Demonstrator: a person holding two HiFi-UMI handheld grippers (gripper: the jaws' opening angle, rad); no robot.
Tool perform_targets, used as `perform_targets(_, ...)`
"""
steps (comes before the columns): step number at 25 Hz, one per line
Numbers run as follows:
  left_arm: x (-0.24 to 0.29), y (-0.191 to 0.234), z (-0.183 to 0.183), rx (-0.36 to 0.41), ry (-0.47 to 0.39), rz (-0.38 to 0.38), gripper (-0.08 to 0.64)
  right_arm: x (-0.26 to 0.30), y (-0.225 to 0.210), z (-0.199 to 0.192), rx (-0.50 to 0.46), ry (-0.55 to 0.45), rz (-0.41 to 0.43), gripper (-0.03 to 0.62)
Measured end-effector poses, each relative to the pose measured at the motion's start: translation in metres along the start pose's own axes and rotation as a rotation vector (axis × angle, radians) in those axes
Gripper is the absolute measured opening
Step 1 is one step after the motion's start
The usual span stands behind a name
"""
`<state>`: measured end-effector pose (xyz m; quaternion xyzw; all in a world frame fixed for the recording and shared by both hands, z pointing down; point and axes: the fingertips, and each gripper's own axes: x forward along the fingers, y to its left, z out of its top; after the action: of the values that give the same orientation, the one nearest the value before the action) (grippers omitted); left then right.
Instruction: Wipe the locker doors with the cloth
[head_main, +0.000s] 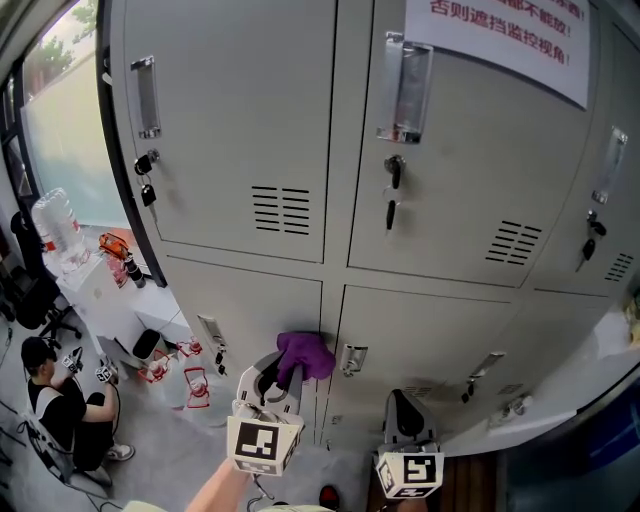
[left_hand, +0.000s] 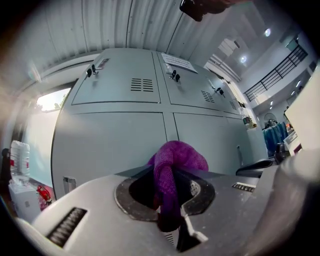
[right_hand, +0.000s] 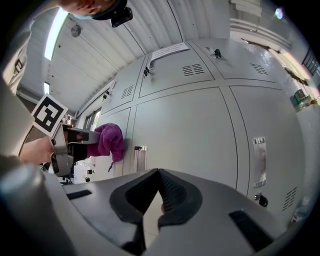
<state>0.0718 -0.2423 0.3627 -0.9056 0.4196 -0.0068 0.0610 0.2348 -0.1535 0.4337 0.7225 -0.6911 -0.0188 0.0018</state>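
A purple cloth is bunched between the jaws of my left gripper, which is shut on it. The cloth presses against the lower grey locker doors near the seam between two of them. In the left gripper view the cloth bulges past the left gripper's tips, with the locker doors right behind it. My right gripper hangs lower right, shut and empty, close to a lower door. In the right gripper view the right gripper's jaws meet, and the cloth shows at left.
Upper doors carry metal handles and keys hanging in locks. A paper notice is taped at top right. A person sits on the floor at lower left, near a water bottle and small items.
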Motion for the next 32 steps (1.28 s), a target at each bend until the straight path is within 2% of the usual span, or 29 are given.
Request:
perform_targets(11,0.027,0.002,-0.007,-0.002,0.008,0.001,0.071,0.005,-0.017,-0.006,0.002,0.049,-0.037,0.015)
perform_targets(19,0.026,0.009,-0.011,0.017,0.007,0.009,0.071,0.013,-0.010,-0.006,0.031,0.059,-0.010,0.015)
perform_targets(32,0.006,0.074,-0.029,0.018,0.055,0.176,0.075,0.034,0.018,-0.007,0.036,0.055,0.076,0.015)
